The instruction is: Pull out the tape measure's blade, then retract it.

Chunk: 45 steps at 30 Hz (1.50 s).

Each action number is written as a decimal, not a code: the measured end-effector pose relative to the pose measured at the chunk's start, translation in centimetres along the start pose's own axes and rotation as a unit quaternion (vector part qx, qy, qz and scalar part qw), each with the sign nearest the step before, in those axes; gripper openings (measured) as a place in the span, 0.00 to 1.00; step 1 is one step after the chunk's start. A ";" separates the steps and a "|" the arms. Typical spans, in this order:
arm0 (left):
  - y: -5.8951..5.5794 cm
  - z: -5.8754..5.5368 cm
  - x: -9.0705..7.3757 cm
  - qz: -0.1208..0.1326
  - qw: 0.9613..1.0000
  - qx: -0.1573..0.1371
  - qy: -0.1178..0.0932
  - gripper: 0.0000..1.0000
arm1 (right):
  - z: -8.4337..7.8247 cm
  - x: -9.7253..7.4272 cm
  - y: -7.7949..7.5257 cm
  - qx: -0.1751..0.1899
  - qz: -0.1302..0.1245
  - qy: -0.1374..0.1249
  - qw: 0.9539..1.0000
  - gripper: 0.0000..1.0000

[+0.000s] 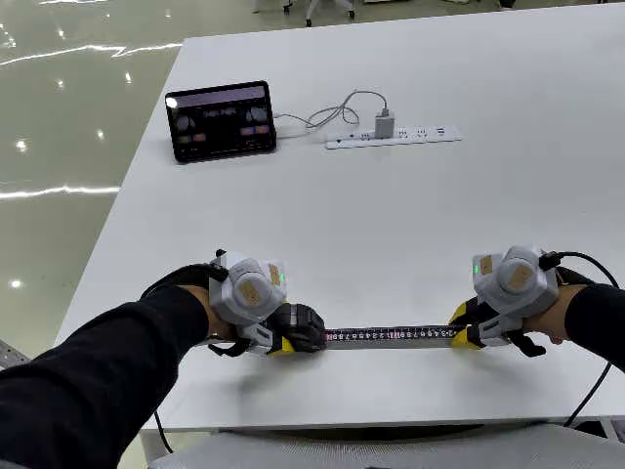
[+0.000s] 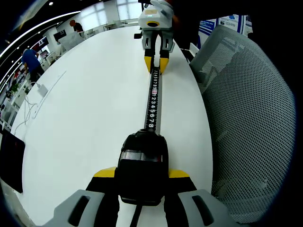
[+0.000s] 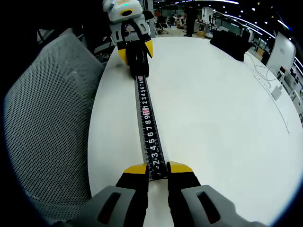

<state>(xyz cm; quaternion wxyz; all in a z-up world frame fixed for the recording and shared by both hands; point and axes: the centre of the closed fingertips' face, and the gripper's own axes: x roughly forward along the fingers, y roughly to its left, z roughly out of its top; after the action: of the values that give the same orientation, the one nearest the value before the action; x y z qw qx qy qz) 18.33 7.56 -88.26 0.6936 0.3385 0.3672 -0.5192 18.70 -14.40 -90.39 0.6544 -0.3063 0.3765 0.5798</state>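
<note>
A black tape measure case (image 1: 298, 328) (image 2: 142, 163) sits near the table's front edge, with my left gripper (image 1: 276, 340) (image 2: 141, 173) shut on it. Its dark blade (image 1: 391, 335) (image 2: 153, 101) (image 3: 147, 125) with white numerals lies pulled out flat along the white table (image 1: 391, 215) toward the right. My right gripper (image 1: 462, 335) (image 3: 156, 169) is shut on the blade's end. In the right gripper view the left gripper (image 3: 134, 51) and the case (image 3: 136, 64) sit at the blade's far end; in the left gripper view the right gripper (image 2: 155, 61) pinches the far tip.
A dark tablet (image 1: 221, 119) stands at the back left of the table. A white power strip (image 1: 393, 136) with a charger and cable lies beside it. A grey mesh chair (image 2: 251, 123) (image 3: 47, 123) is close to the table's near edge.
</note>
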 end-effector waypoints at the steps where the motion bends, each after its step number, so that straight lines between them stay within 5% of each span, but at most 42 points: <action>1: 0.0 0.0 0.0 0.000 1.000 0.000 0.000 0.32 | 0.0 0.0 0.0 0.000 0.000 0.000 1.000 0.10; 45: 0.0 0.0 0.1 0.000 1.000 -0.001 -0.002 0.32 | -2.3 -1.7 -0.4 0.012 -0.008 0.015 1.000 0.10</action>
<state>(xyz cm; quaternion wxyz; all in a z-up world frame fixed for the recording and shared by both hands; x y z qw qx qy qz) 18.38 7.53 -88.34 0.6945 0.3366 0.3670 -0.5194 18.71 -17.33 -90.16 0.6569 -0.3098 0.3912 0.5652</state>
